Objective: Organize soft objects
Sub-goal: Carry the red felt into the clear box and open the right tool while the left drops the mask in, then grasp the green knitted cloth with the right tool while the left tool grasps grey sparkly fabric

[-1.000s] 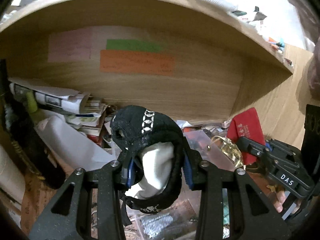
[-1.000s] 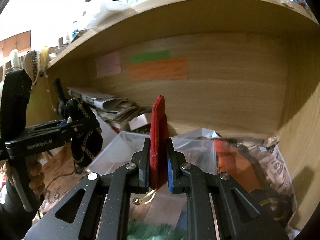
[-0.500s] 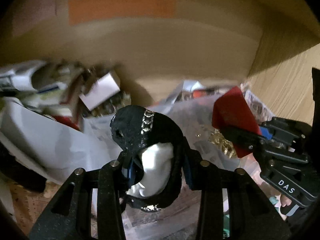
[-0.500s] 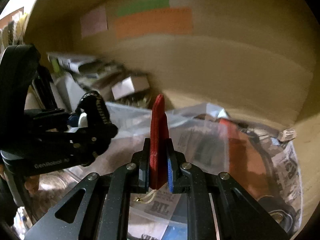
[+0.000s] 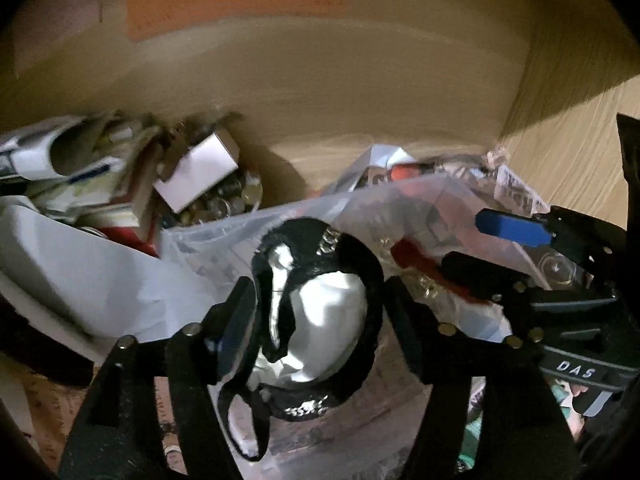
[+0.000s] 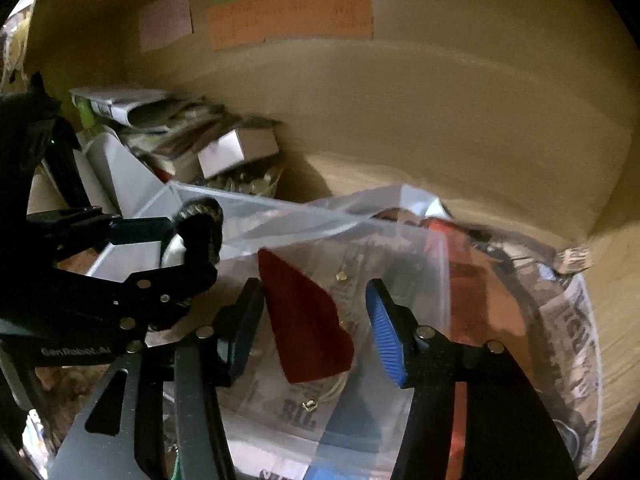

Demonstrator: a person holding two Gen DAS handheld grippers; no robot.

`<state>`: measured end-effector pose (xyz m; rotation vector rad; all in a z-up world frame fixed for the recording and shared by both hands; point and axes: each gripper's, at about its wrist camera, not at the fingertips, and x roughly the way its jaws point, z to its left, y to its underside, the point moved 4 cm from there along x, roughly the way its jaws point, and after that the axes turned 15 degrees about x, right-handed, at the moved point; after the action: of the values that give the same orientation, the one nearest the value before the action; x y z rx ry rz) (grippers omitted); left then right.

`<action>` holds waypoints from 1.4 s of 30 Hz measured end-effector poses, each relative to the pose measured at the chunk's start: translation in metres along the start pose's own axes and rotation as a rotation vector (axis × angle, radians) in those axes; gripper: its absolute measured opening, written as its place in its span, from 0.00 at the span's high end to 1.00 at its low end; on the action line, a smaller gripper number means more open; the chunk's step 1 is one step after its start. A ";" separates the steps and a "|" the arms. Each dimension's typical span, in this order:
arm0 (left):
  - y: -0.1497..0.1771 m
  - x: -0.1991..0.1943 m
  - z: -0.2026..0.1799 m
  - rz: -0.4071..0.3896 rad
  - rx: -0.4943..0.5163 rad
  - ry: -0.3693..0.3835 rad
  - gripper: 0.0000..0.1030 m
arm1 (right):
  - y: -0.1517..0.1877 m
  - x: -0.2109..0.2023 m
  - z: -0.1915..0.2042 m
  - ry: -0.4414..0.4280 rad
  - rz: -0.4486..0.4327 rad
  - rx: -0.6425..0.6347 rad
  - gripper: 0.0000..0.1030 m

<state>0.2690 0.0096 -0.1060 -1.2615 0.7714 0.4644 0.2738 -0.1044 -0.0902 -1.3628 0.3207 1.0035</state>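
Note:
My left gripper (image 5: 316,312) is wide apart around a black soft pouch (image 5: 316,312) with a white lining and a studded band; the pouch sits loosely between the fingers over a clear plastic bin (image 5: 224,236). It also shows in the right wrist view (image 6: 200,232). My right gripper (image 6: 316,320) is open. A red soft pouch (image 6: 306,320) is tilted between its fingers, leaning near the left one, over the clear bin (image 6: 304,220). In the left wrist view the right gripper (image 5: 472,240) is at the right, with the red pouch (image 5: 420,260) below it.
I am inside a wooden shelf bay with coloured paper notes (image 6: 288,12) on the back wall. Papers, a small white box (image 5: 196,176) and a jar of coins (image 5: 228,200) crowd the left. Newspaper and plastic bags (image 6: 560,320) lie to the right of the bin.
Both grippers moved forward and down over the clear bin. The right gripper opened and let go of the red pouch, which tilts over. The left gripper's jaws also spread around the black pouch.

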 end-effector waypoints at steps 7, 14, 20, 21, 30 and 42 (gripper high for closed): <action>0.001 -0.056 0.004 -0.120 -0.008 -0.042 0.20 | -0.005 -0.052 0.003 -0.001 -0.129 -0.007 0.34; 0.020 -0.099 -0.006 -0.181 0.003 -0.061 0.10 | 0.011 -0.101 0.009 -0.007 -0.239 -0.021 0.22; 0.048 -0.109 -0.013 -0.165 -0.009 -0.053 0.08 | 0.039 -0.116 0.011 -0.014 -0.236 -0.017 0.20; 0.054 -0.109 -0.014 -0.156 -0.012 -0.051 0.08 | 0.044 -0.117 0.011 -0.012 -0.230 -0.017 0.20; 0.099 -0.073 -0.017 -0.022 -0.053 -0.028 0.08 | 0.084 -0.085 0.006 -0.012 -0.072 -0.012 0.20; 0.125 -0.034 -0.025 0.080 -0.082 0.081 0.21 | 0.114 -0.032 0.001 0.011 0.158 -0.063 0.21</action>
<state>0.1529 0.0216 -0.1667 -1.3358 0.8811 0.5166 0.1703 -0.1294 -0.1419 -1.4172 0.4125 1.1452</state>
